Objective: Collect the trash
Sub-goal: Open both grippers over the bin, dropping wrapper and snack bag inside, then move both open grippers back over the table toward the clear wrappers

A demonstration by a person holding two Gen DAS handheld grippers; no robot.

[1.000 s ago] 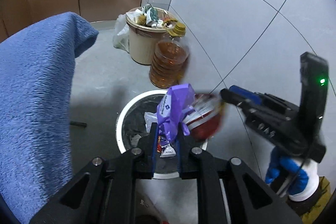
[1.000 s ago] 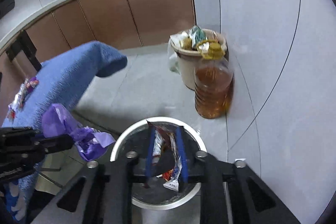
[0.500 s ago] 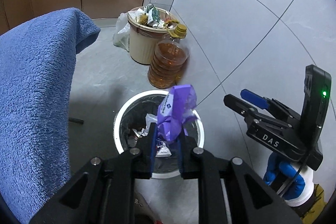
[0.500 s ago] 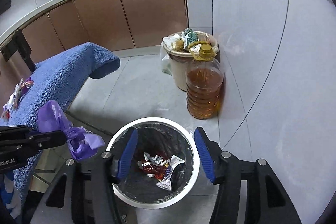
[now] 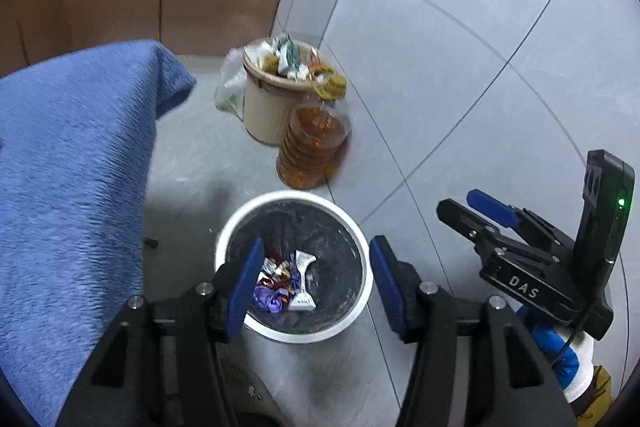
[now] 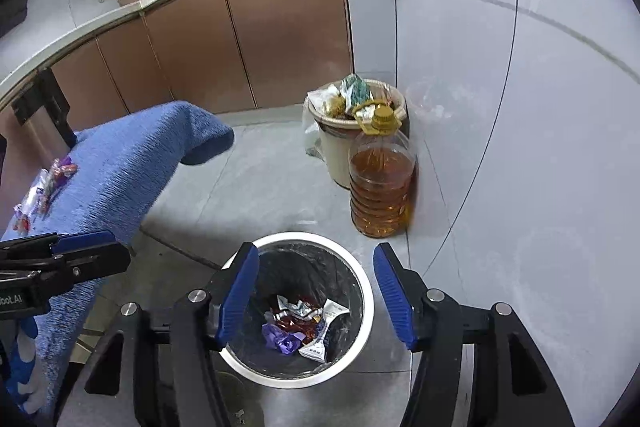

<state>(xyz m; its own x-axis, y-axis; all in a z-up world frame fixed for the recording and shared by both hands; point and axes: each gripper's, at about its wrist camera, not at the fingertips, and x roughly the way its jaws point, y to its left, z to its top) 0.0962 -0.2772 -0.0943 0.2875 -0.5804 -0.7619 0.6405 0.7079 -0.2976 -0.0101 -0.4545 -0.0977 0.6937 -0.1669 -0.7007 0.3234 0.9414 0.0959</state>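
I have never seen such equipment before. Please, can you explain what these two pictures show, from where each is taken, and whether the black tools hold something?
A person holds a two-fingered grabbing tool in each hand, each carrying a camera looking along its jaws. One picture is from the left gripper, whose jaws are opening; the other is from the right gripper, its jaws also opening. Nothing is between either pair. Both hang over a white bin holding a purple wrapper and other wrappers. More wrappers lie on the blue towel. An oil bottle stands behind.
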